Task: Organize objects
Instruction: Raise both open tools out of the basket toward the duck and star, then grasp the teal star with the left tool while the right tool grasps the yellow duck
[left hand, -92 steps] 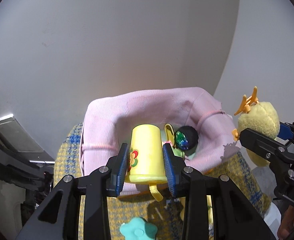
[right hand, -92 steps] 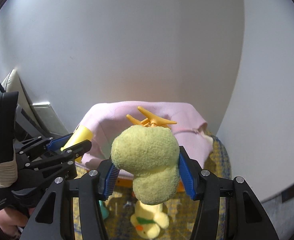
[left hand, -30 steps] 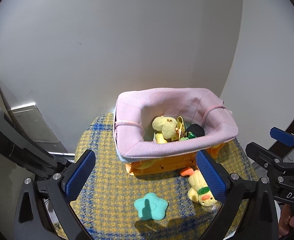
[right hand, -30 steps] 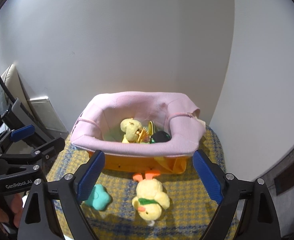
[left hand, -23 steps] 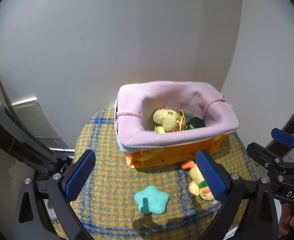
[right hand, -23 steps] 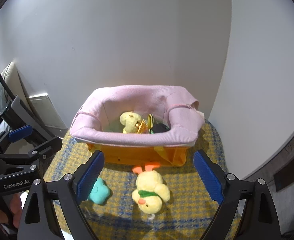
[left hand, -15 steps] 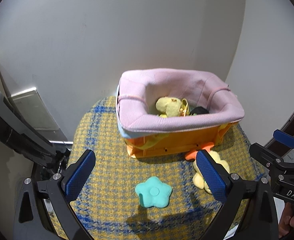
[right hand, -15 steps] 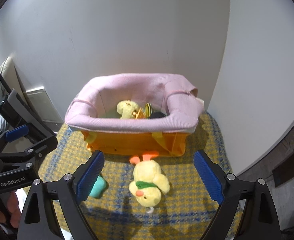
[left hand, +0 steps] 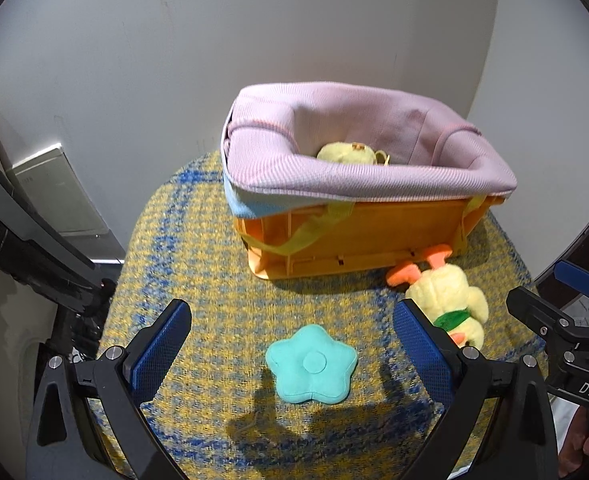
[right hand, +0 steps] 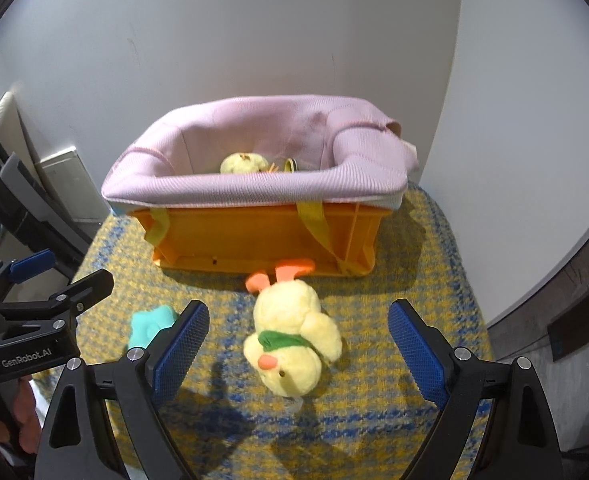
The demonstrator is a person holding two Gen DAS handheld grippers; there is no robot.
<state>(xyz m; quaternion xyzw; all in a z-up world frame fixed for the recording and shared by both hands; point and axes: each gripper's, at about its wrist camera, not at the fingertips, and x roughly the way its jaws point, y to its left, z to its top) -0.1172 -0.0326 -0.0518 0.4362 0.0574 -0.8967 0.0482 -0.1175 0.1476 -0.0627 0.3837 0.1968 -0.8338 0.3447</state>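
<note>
An orange basket [left hand: 358, 236] with a pink fabric liner [left hand: 374, 176] stands at the back of a yellow and blue checked seat [left hand: 198, 280]. A yellow plush [left hand: 344, 153] lies inside it. A teal star [left hand: 311, 364] lies on the seat between the fingers of my open, empty left gripper [left hand: 292, 354]. A yellow duck plush [right hand: 290, 336] lies head towards me in front of the basket [right hand: 262, 240], between the fingers of my open, empty right gripper [right hand: 298, 352]. The duck [left hand: 446, 304] also shows in the left wrist view, and the star [right hand: 150, 326] in the right wrist view.
A pale wall rises close behind the basket. The seat's edges drop off at left and right. A grey and black frame [left hand: 22, 240] stands off the left side. Dark wooden trim [right hand: 574, 288] runs at the right.
Both grippers released the yellow cup and the plush into the basket, opened wide and pulled back. In the last second both have dropped lower towards the seat, over the star and the duck.
</note>
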